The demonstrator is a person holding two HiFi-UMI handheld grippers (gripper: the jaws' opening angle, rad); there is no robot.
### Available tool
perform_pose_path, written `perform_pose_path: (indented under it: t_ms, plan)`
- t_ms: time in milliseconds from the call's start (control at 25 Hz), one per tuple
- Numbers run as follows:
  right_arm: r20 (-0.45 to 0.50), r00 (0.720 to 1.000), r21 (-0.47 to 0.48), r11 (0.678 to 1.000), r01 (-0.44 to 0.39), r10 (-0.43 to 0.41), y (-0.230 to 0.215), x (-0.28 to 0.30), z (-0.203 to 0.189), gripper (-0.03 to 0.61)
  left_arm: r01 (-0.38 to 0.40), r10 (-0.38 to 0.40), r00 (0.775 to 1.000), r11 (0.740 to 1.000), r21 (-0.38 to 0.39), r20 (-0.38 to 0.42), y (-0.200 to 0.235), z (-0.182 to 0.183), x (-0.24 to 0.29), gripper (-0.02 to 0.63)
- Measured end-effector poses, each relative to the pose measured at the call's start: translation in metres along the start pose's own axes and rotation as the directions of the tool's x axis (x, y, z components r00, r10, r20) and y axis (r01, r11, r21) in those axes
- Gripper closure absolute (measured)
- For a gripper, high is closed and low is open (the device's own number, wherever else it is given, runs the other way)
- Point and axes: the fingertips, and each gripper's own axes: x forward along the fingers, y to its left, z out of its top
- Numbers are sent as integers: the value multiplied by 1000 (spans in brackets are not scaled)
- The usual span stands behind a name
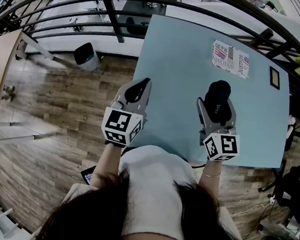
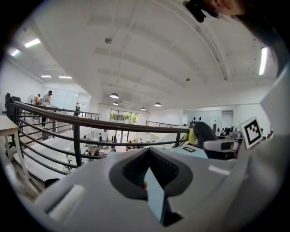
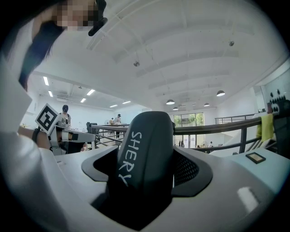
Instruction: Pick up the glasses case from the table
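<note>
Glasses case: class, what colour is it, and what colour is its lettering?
Black glasses case with white lettering, clearest in the right gripper view.

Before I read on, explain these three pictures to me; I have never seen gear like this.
There is no robot here: a person holds a hand-operated two-jaw gripper in each hand. The head view comes from a camera on the person's head, looking steeply down. The other two views come from cameras riding on each gripper, looking along its jaws. The cubes with square markers are parts of the grippers. The left gripper has its jaws together with nothing between them. The right gripper is clamped on a dark glasses case lettered SHERY. Below them is a light blue table, with a printed sheet and a small dark-framed object at its far side.
</note>
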Motion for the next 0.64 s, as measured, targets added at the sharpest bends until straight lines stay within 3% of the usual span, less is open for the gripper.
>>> perform_pose_path:
  t_ms: [640]
  plan:
    - [-11,1000,8,1000,1,-1,3,4,-6,222,0,0,1000,1000,-6,-4,5,-4,0,557]
